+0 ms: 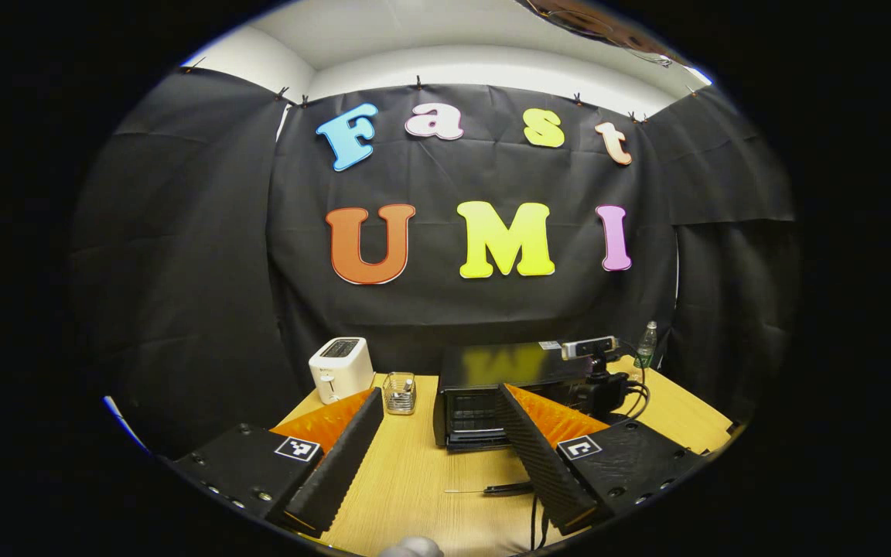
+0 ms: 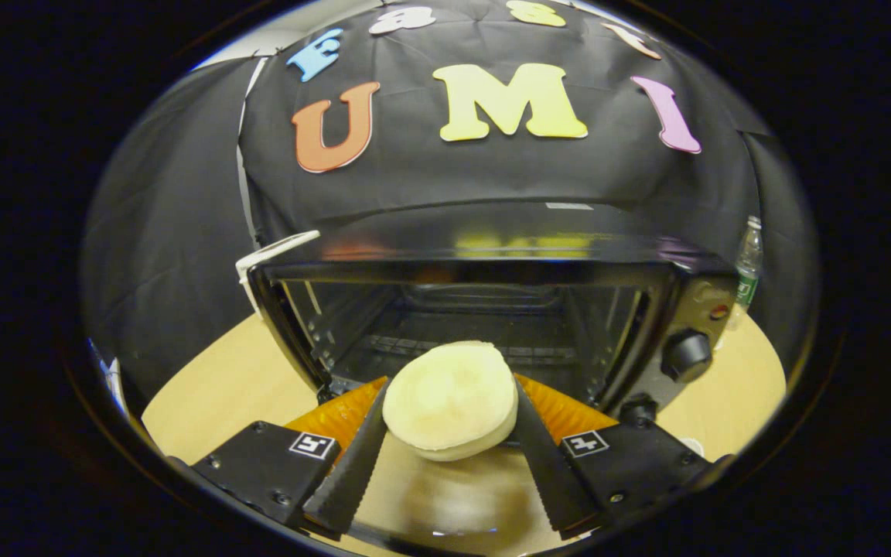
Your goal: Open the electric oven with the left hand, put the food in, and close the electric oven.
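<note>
Bun (image 2: 449,398): round, pale, gripped between the right gripper's (image 2: 445,433) fingers, just before the open oven (image 2: 492,309).
Oven door: down.
Left gripper (image 1: 438,433): spread, holding nothing.
Toaster (image 1: 341,370): ten o'clock of the oven.

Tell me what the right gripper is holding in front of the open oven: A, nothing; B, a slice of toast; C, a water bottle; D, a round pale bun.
D: in the right gripper view, both fingers of the right gripper press the sides of a round pale bun just before the oven's open cavity.
</note>
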A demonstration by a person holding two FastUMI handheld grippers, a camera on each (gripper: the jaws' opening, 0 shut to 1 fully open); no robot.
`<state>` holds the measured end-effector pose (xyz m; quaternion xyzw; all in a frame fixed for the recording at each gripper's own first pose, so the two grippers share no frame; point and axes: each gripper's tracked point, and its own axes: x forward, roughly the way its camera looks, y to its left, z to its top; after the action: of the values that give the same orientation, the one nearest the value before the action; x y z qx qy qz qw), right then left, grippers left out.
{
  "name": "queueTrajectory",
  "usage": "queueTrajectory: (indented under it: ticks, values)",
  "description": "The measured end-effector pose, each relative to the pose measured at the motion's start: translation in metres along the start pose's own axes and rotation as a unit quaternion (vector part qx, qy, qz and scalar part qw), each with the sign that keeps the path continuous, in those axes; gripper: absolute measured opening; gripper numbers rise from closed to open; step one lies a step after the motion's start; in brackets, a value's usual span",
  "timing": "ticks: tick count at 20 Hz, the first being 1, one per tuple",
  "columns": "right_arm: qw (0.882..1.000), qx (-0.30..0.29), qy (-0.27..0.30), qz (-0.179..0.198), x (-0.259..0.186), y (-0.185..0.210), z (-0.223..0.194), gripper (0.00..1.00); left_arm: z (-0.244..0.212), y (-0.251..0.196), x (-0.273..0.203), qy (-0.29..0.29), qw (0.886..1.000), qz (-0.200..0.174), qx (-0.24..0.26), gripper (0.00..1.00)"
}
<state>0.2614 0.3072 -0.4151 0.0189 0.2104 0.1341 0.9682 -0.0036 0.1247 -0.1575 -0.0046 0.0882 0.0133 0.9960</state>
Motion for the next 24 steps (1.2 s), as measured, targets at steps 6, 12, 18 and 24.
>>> queueTrajectory:
  ticks: [6,12,18,24]
  values:
    - [1.000,0.001,-0.001,-0.016,0.047,0.001,0.007,0.92,0.001,0.003,-0.002,0.000,1.000,0.002,0.006,0.96]
    - [0.999,0.015,0.007,-0.038,0.060,-0.011,-0.002,0.95,-0.005,0.004,0.000,0.008,1.000,0.002,0.007,0.96]
    - [0.998,0.020,0.006,-0.051,0.043,-0.026,0.003,0.98,-0.007,0.001,-0.002,0.010,1.000,0.000,0.009,0.96]
    - [0.999,-0.023,-0.021,-0.024,0.037,-0.015,0.029,0.97,-0.007,-0.005,-0.007,0.009,1.000,-0.002,0.008,0.96]
